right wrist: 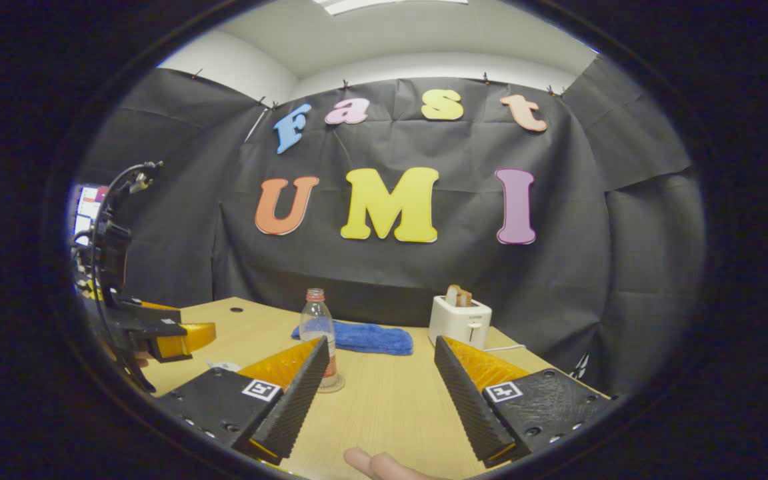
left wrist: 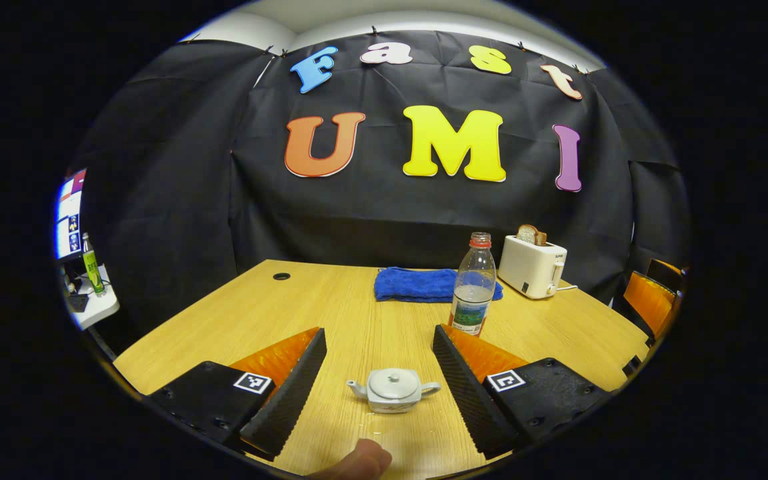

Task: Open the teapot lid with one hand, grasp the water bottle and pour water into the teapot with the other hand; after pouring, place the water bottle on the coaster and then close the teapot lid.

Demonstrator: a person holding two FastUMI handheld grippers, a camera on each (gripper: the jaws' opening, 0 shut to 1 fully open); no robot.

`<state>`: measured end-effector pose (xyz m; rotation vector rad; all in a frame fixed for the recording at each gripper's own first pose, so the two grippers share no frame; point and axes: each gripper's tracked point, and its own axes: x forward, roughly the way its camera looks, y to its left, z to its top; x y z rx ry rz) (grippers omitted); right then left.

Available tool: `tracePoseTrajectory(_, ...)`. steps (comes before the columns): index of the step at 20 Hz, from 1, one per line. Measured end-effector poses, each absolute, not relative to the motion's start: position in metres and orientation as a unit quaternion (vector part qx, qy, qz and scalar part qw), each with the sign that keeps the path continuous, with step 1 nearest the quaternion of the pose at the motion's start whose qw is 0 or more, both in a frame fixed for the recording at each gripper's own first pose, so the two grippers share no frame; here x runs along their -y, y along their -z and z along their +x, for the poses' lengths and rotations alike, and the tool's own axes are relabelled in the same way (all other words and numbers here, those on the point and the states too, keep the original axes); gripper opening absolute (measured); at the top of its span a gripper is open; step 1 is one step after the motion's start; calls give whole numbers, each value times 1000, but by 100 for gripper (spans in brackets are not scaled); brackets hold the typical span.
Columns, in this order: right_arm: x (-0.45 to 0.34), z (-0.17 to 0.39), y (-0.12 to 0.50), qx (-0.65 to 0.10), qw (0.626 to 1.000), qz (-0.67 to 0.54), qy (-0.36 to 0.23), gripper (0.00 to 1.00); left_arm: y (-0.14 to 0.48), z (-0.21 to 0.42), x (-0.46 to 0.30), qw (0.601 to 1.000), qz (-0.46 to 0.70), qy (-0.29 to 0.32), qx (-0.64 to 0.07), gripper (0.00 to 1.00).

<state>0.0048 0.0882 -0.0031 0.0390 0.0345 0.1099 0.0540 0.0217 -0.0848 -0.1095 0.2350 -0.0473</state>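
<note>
A small white teapot (left wrist: 393,390) sits on the wooden table (left wrist: 357,313) with its lid on, low between the fingers of my left gripper (left wrist: 379,333), which is open and holds nothing. A clear water bottle (left wrist: 473,293), about half full, stands upright beyond the teapot to the right. In the right gripper view the bottle (right wrist: 318,333) rests on a round clear coaster (right wrist: 339,385), just behind one finger of my right gripper (right wrist: 381,341), which is open and empty. The left gripper (right wrist: 187,337) shows at the far left, with a bit of the teapot (right wrist: 224,365) beside it.
A folded blue cloth (left wrist: 424,285) lies at the back of the table. A white toaster (left wrist: 532,265) with bread in it stands at the back right. An orange chair (left wrist: 651,303) is past the right edge. A fingertip (left wrist: 357,460) shows at the bottom.
</note>
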Motion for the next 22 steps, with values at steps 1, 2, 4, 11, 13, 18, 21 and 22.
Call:
tracePoseTrajectory(1, -86, -1, 1, -23, 998, 17, -51, 97, 74, 46, -25, 992, -54, 22, -111, 100)
tracePoseTrajectory(2, -83, -6, -4, -27, 998, 18, -46, 95, 63, 39, -27, 993, -53, 22, -101, 100)
tracePoseTrajectory(4, -78, -16, -10, -27, 999, 21, -36, 97, 42, 28, -35, 996, -54, 19, -75, 100)
tracePoseTrajectory(11, -73, -29, -16, -23, 999, 12, -24, 97, 28, 12, -29, 997, -53, 26, -57, 100)
tracePoseTrajectory(13, -72, -28, -15, -28, 999, 20, -23, 95, 31, 13, -25, 997, -46, 29, -60, 100)
tracePoseTrajectory(18, -70, -21, -7, -39, 999, 19, -16, 97, 39, 16, -23, 996, -42, 32, -71, 100)
tracePoseTrajectory(21, -71, -19, -4, -42, 999, 17, -16, 97, 42, 19, -23, 996, -47, 33, -75, 100)
tracePoseTrajectory(22, -71, -18, -4, -44, 999, 16, -15, 97, 43, 18, -23, 995, -47, 32, -78, 100)
